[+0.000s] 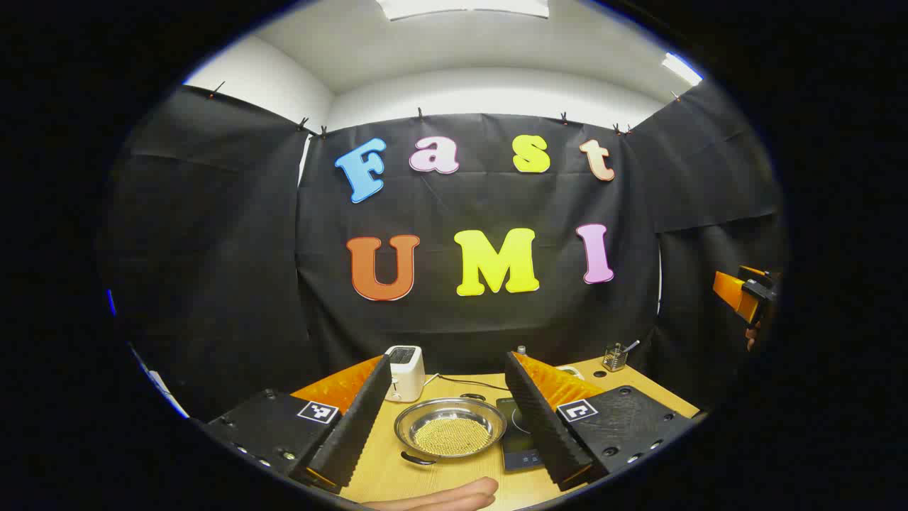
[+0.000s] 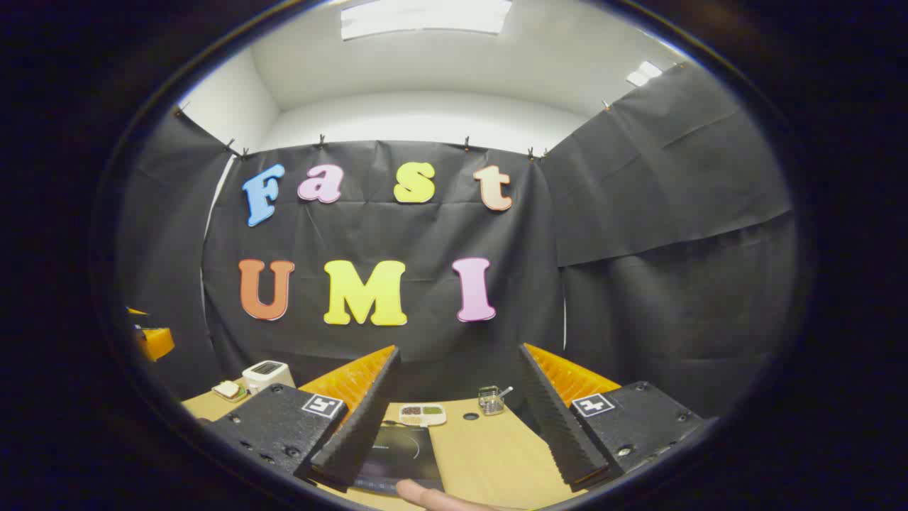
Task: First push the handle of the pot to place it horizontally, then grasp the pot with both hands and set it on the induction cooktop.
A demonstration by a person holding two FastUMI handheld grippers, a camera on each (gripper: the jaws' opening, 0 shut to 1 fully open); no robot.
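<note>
Holding both grippers high with jaws released, you have touched nothing yet: the pot (image 1: 450, 426) sits on the table (image 1: 397, 482) between the left gripper (image 1: 450, 443) fingers, just beside the cooktop (image 2: 397, 455) under the right gripper (image 2: 454, 440).

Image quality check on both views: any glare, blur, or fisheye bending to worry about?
Left gripper view: sharp, evenly lit, mild shine on the pot rim, wall seams and table edge bowed. Right gripper view: ceiling light blown out, induction cooktop dark but readable, same bowing.
</note>
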